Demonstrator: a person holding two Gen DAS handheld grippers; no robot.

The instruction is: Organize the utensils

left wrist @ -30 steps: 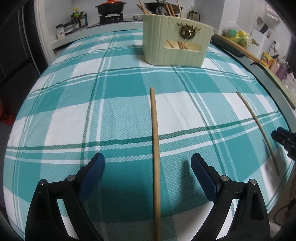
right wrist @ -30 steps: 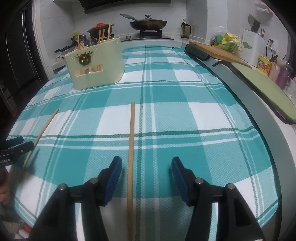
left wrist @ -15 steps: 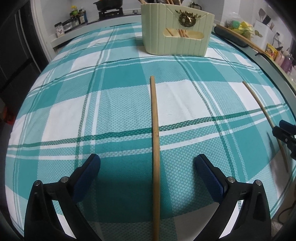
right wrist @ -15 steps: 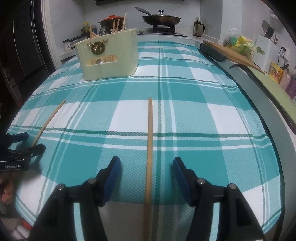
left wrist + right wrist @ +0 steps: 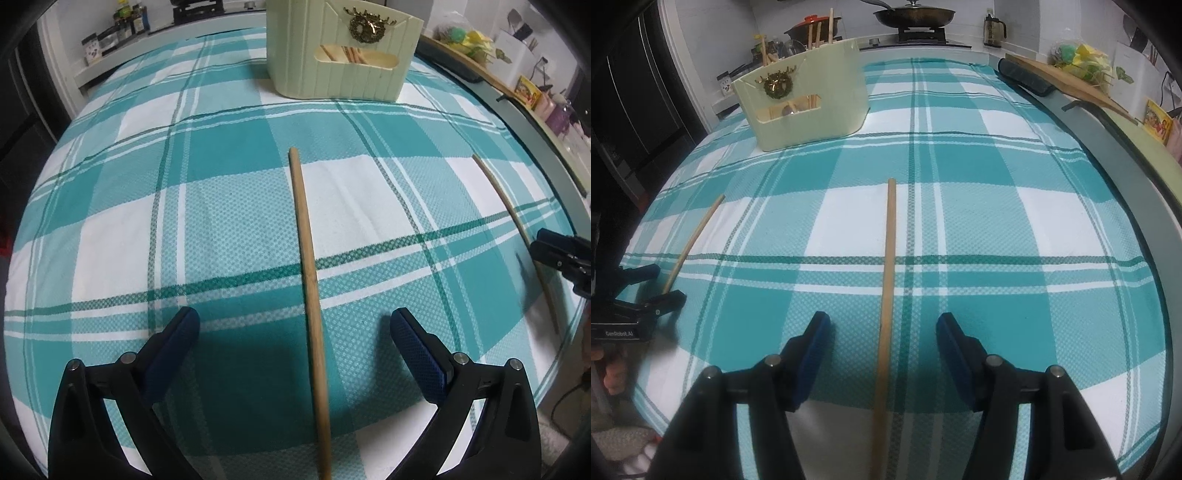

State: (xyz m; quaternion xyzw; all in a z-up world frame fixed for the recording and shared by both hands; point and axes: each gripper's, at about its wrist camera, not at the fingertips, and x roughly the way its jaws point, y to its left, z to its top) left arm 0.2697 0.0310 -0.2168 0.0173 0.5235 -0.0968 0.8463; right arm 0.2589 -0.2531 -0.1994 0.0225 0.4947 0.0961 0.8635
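Between the wide-spread fingers of the left gripper (image 5: 295, 332) lies one wooden chopstick (image 5: 308, 280), flat on the teal checked tablecloth (image 5: 221, 229); nothing grips it, the blue pads (image 5: 419, 354) stand clear on either side, and the jaws have just been opening to their widest; the stick runs straight ahead from the gripper, its far tip pointing at the cream utensil holder (image 5: 340, 62) that stands well beyond it; through the holder's front window more chopsticks show inside, and a small gold wreath ornament (image 5: 367, 26) sits above that window.

Over to the right gripper (image 5: 884, 339), and it is the same picture; a second chopstick (image 5: 888, 280) lies on the cloth between its fingers, untouched, the pads (image 5: 951, 350) apart from the wood on both sides; these jaws are less wide than the left pair and have just been opening a little too; this gripper is released, holding nothing. Ahead and to its left stands the holder, with chopsticks poking up out of its top; off at the left edge of its view the left gripper shows from the side, straddling its own stick.

Seen from the left wrist, the right-hand chopstick lies well off to the right, and the tip of the right gripper pokes in just beside it at the frame's edge. Far beyond both, on the stove, sits a frying pan (image 5: 914, 14) with a lid; a wooden board (image 5: 1067, 79) lies along the counter to the right.
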